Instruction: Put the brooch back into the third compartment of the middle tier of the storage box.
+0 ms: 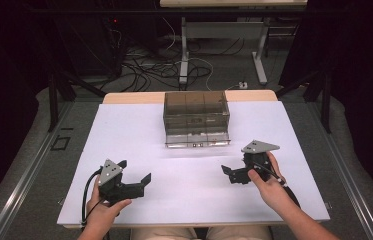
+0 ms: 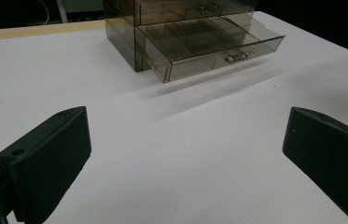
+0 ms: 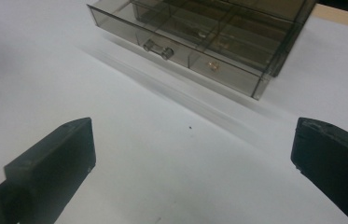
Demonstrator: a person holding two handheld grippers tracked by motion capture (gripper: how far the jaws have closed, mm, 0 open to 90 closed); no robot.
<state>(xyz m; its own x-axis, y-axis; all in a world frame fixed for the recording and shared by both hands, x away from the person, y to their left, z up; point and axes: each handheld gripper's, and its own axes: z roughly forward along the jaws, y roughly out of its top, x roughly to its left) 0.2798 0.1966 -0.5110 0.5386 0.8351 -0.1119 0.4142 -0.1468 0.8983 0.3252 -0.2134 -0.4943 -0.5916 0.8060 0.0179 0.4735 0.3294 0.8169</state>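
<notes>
A smoky clear plastic drawer box [image 1: 196,112] stands at the back middle of the white table top [image 1: 139,125]. Its bottom drawer [image 1: 197,141] is pulled out toward me; dividers and a small metal handle [image 2: 235,57] show in the left gripper view, and a small metal piece [image 3: 212,66] lies in one of its compartments. My left gripper [image 1: 135,171] rests near the front left, open, nothing between its jaws. My right gripper [image 1: 229,174] is at the front right, held by a hand, open and empty, pointing toward the drawer [image 3: 176,44].
The white table top has bare room between the grippers and the box [image 2: 181,28]. Beyond the table's wooden far edge [image 1: 134,97] lie cables [image 1: 159,67] and desk legs [image 1: 184,55] on the floor. Dark frame struts [image 1: 54,100] stand at both sides.
</notes>
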